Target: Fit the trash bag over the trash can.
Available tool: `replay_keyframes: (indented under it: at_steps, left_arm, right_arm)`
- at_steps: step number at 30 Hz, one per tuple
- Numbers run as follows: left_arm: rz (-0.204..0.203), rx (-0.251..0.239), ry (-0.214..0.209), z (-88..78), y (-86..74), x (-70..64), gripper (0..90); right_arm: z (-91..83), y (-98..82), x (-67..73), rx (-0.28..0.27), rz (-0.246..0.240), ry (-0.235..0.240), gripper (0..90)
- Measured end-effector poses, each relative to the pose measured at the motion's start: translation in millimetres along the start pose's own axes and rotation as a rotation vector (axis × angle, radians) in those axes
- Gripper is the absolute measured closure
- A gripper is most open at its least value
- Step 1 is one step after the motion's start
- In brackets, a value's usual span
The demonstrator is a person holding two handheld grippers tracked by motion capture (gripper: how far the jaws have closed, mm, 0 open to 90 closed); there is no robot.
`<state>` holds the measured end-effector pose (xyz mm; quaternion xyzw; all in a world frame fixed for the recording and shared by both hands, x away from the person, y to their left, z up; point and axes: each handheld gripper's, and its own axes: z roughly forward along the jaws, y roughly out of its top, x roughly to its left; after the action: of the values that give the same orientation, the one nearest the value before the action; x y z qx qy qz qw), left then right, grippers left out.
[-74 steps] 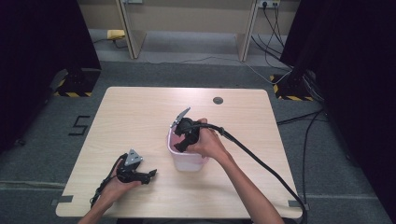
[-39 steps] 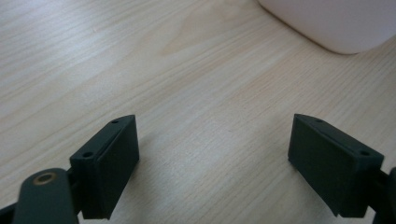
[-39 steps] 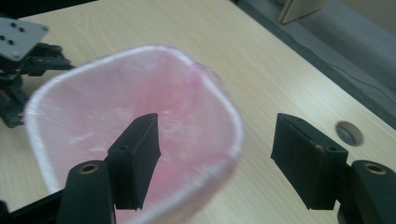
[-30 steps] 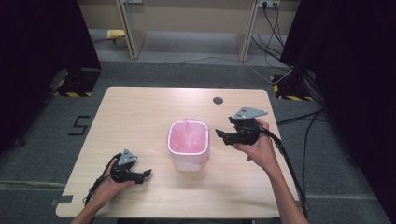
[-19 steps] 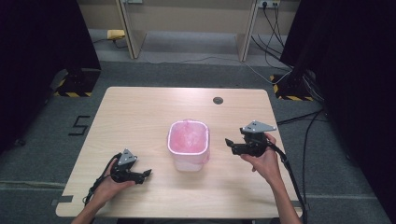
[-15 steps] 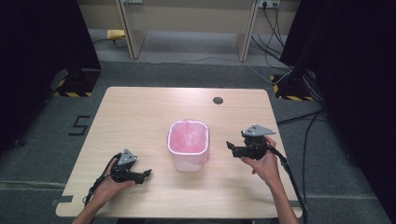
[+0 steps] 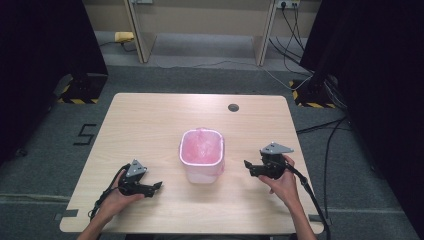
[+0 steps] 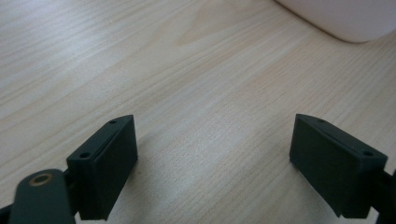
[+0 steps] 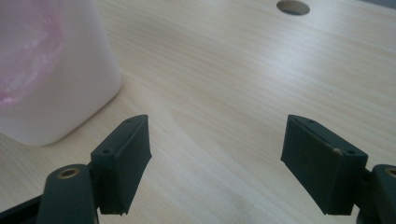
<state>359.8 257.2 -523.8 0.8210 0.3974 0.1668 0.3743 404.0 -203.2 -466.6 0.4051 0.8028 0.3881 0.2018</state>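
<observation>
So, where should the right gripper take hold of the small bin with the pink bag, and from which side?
Probably at the bin's right wall near the rim, from above: it stands upright and open-topped, and its body looks wider than the right gripper's open jaws.

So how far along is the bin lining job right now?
The lining looks done: the pink bag sits inside the white bin, its edge folded over the rim. Nothing is in hand: the left gripper and the right gripper rest on the table either side of the bin, both open and empty, the right one's fingers having just been opening. Little seems left, perhaps only tidying the bag.
</observation>
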Motion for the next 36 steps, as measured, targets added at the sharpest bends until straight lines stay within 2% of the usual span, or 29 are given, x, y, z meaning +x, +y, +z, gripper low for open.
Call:
replay_keyframes:
  at_steps: [2, 9, 18, 25, 31, 33, 36]
  left_arm:
    - [0.0, -0.001, 0.0, -0.2, -0.2, 0.7, 14.2]
    - [0.002, 0.0, -0.001, -0.8, -0.6, 2.7, 14.1]
    - [0.003, 0.0, 0.001, -1.0, -0.8, 3.2, 14.3]
    - [0.003, 0.001, 0.0, -1.3, -1.0, 3.5, 14.4]
    - [0.002, -0.001, 0.0, -1.4, -1.2, 3.6, 14.3]
    - [0.003, 0.0, 0.0, -1.5, -1.3, 3.7, 14.4]
    - [0.005, -0.001, -0.003, -1.4, -1.3, 4.2, 14.3]
  right_arm:
    - [3.3, -4.2, 0.9, 0.012, 0.001, -0.01, 24.1]
    - [5.0, -12.0, 8.0, 0.022, -0.005, 0.004, 24.0]
    - [-3.8, -33.1, 14.3, 0.038, 0.014, 0.022, 21.8]
    - [-8.2, -48.5, 12.1, 0.087, 0.019, 0.027, 20.2]
    - [-8.1, -57.2, 13.8, 0.134, -0.002, 0.03, 18.9]
    - [-6.2, -61.5, 15.3, 0.156, -0.012, 0.024, 14.7]
    - [-6.3, -66.4, 16.7, 0.12, -0.014, 0.018, 14.4]
